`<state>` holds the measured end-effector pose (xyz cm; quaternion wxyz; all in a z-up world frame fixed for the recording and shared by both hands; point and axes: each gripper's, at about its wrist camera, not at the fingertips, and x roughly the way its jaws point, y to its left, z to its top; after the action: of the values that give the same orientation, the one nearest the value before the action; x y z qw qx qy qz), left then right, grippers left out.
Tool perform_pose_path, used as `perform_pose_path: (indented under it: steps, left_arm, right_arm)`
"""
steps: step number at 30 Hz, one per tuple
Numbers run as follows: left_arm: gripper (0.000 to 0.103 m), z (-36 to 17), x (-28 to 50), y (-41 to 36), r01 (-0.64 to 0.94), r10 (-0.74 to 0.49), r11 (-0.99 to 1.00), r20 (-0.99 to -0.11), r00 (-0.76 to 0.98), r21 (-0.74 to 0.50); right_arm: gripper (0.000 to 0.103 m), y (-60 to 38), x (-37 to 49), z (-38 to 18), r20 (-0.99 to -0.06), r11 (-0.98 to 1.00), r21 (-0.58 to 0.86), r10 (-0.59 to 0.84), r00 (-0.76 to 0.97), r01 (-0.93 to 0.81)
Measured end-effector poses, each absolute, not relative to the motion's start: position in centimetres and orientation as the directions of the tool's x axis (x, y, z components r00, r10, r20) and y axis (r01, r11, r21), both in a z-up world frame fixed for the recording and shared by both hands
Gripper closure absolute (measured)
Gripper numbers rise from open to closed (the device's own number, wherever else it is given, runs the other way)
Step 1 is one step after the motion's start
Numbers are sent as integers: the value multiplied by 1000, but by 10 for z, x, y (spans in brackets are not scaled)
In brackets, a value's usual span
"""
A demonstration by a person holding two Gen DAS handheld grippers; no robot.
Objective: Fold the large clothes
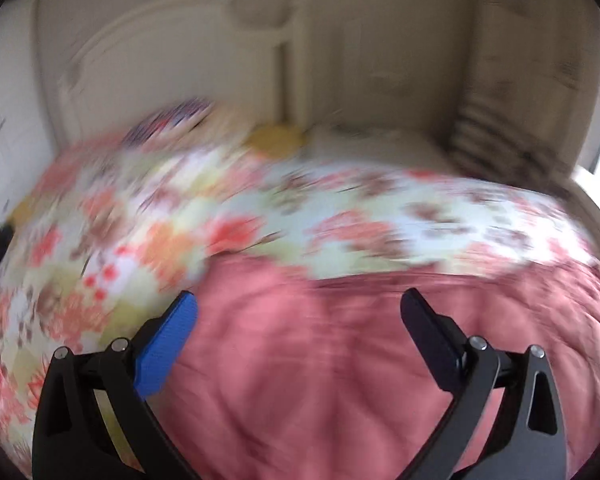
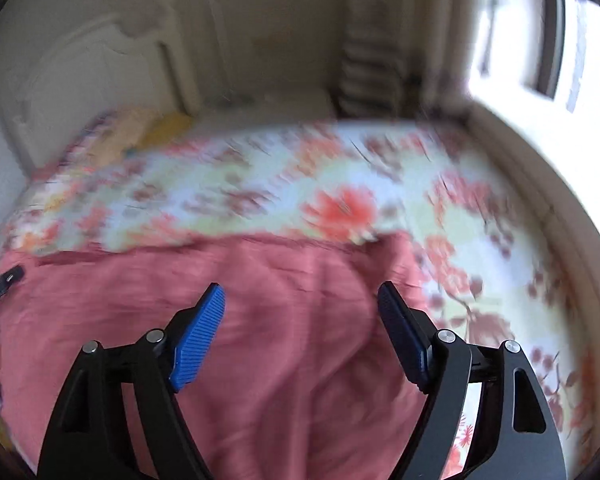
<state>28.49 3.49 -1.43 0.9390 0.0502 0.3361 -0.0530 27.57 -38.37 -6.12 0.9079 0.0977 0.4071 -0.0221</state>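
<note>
A large pink garment (image 1: 340,360) lies spread and wrinkled on a bed with a floral sheet (image 1: 340,216). It also shows in the right wrist view (image 2: 260,320), where its right edge ends on the floral sheet (image 2: 380,184). My left gripper (image 1: 300,304) is open and empty above the garment's near part. My right gripper (image 2: 300,300) is open and empty above the garment near its right side. Both views are blurred by motion. The tip of the left gripper (image 2: 4,280) shows at the left edge of the right wrist view.
A cream headboard (image 1: 160,52) stands at the back left with pillows (image 1: 276,140) in front of it. A striped curtain (image 1: 500,120) hangs at the back right. A bright window (image 2: 560,40) is at the right. The bed's pale edge (image 2: 560,216) curves along the right.
</note>
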Motion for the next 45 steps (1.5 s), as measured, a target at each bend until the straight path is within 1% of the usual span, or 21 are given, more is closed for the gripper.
perform_pose_path:
  steps: [2, 3, 5, 7, 9, 10, 12, 14, 18, 21, 22, 25, 26, 28, 30, 36, 38, 39, 41, 45]
  left_arm:
    - [2, -12, 263, 3, 195, -87, 975, -621, 779, 108]
    - [2, -17, 256, -11, 228, -101, 966, -629, 770, 123]
    - [2, -33, 252, -30, 268, -103, 952, -665, 739, 150]
    - [2, -64, 254, -46, 273, -45, 937, -703, 710, 216]
    - [2, -75, 252, -46, 264, -56, 943, -685, 727, 204]
    - [2, -75, 252, -45, 261, -59, 946, -690, 722, 192]
    - [2, -77, 254, -44, 269, -70, 947, -703, 708, 177]
    - [2, -78, 256, -43, 273, -81, 949, -711, 699, 161]
    - [2, -78, 255, -38, 272, -89, 950, -710, 698, 149]
    - [2, -78, 255, -37, 273, -93, 951, -710, 698, 144]
    - [2, -78, 256, -36, 273, -94, 951, -709, 698, 143]
    - [2, -78, 256, -36, 275, -96, 951, -707, 700, 142]
    - [2, -78, 255, -36, 274, -96, 951, -706, 701, 143]
    - [2, -77, 255, -37, 274, -96, 951, -707, 701, 143]
    - [2, -77, 255, -36, 275, -97, 951, -707, 701, 142]
    - [2, -78, 255, -36, 274, -98, 952, -708, 699, 139]
    - [2, -78, 256, -36, 274, -100, 952, -710, 697, 134]
    - [2, -78, 256, -36, 273, -100, 953, -710, 697, 134]
    - [2, -77, 256, -36, 271, -99, 953, -709, 698, 133]
    - [2, -77, 256, -35, 267, -100, 955, -708, 699, 128]
  right_arm:
    - [22, -357, 259, -43, -712, 988, 149, 88, 697, 28]
    - [18, -343, 251, -38, -704, 991, 136, 109, 702, -18]
    - [17, -310, 235, -36, -699, 988, 93, 151, 699, -121]
    - [17, -290, 228, -45, -720, 985, 65, 158, 676, -160]
    - [15, -272, 228, -69, -767, 984, 25, 133, 628, -179]
    - [14, -267, 228, -84, -781, 984, 6, 117, 613, -180]
    - [12, -269, 227, -95, -760, 985, 21, 128, 637, -173]
    - [12, -272, 228, -96, -766, 986, 52, 143, 627, -161]
    - [12, -275, 225, -85, -770, 992, 25, 99, 630, -126]
    - [12, -302, 214, -68, -733, 999, 31, 41, 679, -27]
    - [12, -320, 210, -66, -727, 999, 29, -4, 687, 37]
    - [12, -362, 205, -78, -752, 983, 9, -115, 649, 184]
    - [12, -375, 204, -87, -767, 979, 33, -106, 633, 203]
    - [12, -390, 200, -100, -770, 973, 122, -33, 637, 198]
    - [12, -393, 200, -105, -771, 969, 148, -13, 637, 200]
    - [12, -392, 201, -107, -769, 964, 152, -23, 639, 217]
    - [12, -388, 186, -92, -752, 955, 128, -83, 653, 268]
    - [12, -383, 179, -82, -732, 955, 133, -86, 676, 265]
    - [12, -364, 170, -63, -688, 969, 128, -67, 722, 211]
    - [9, -323, 170, -50, -667, 994, 54, -36, 744, 96]
